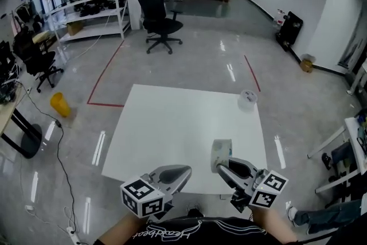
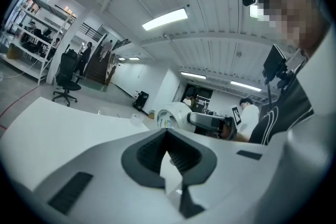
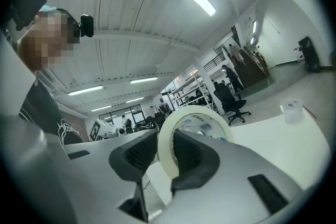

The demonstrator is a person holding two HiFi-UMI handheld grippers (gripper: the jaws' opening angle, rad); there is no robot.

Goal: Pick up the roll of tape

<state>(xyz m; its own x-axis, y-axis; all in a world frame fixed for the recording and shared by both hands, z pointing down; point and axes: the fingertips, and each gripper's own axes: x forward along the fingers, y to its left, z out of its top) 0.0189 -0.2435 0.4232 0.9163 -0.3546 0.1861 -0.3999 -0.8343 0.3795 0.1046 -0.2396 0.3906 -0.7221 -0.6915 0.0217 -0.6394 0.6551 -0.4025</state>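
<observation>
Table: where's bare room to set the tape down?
Bare: the left half and middle of the table, up to the far edge. Taken: the far right corner, by a small clear object, and the near right edge, where the right gripper holds the roll of tape.

We note bright, even light from ceiling strips (image 2: 164, 19); glare streaks on glossy floor (image 1: 230, 72); fisheye bending and dark vignetted corners in both gripper views; near foreground soft.
</observation>
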